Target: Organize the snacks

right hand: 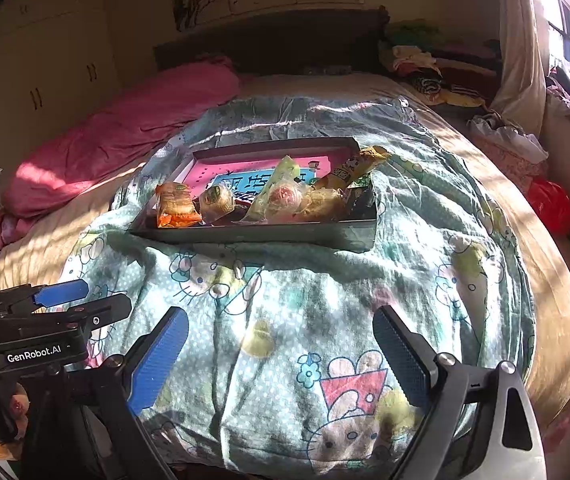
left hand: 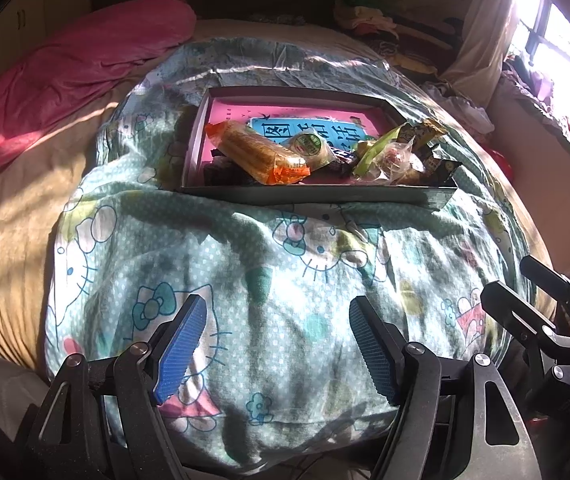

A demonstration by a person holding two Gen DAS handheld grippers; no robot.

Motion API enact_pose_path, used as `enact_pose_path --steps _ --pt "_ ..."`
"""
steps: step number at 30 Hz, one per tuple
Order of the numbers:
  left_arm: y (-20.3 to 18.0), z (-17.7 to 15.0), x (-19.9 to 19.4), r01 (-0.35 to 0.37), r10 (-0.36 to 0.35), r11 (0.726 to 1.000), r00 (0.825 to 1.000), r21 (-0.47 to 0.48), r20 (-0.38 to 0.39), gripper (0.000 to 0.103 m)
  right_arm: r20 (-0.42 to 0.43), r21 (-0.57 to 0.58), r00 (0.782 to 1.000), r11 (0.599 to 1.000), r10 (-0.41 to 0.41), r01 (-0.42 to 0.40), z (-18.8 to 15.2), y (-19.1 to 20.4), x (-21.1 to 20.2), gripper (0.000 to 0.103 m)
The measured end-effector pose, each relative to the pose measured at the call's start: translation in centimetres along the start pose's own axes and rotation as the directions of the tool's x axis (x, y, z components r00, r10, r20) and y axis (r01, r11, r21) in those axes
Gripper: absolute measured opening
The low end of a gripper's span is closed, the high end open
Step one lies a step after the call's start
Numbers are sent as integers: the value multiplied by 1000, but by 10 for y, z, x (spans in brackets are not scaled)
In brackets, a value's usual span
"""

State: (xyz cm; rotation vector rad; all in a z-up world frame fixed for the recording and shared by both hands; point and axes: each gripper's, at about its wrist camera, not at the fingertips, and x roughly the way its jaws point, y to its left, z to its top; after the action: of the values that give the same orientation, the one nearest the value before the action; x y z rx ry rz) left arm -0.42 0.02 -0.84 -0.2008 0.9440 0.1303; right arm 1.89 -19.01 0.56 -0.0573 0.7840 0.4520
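A shallow dark box (left hand: 313, 194) with a pink inside lies on a cartoon-cat quilt on the bed; it also shows in the right wrist view (right hand: 253, 234). Several wrapped snacks are piled in its near half: an orange cracker pack (left hand: 259, 152) (right hand: 175, 206), a round green-labelled cake (left hand: 311, 146) (right hand: 217, 198), a yellow-green packet (left hand: 373, 148) (right hand: 281, 176), clear-wrapped sweets (left hand: 393, 162) (right hand: 285, 198). My left gripper (left hand: 279, 344) is open and empty, well short of the box. My right gripper (right hand: 281, 356) is open and empty, likewise near the quilt's front.
A pink blanket (left hand: 65, 76) lies at the left of the bed. Clothes (left hand: 369, 16) are heaped at the headboard's right. A window (left hand: 557, 40) and a curtain are at the right. The other gripper shows at each view's edge: right one (left hand: 553, 320), left one (right hand: 53, 308).
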Motion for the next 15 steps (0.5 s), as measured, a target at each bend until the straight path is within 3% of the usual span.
enact_pose_path --steps 15 --pt "2 0 1 -16 16 1000 1000 1 -1 76 -2 2 1000 1000 -4 4 1 -1 0 94"
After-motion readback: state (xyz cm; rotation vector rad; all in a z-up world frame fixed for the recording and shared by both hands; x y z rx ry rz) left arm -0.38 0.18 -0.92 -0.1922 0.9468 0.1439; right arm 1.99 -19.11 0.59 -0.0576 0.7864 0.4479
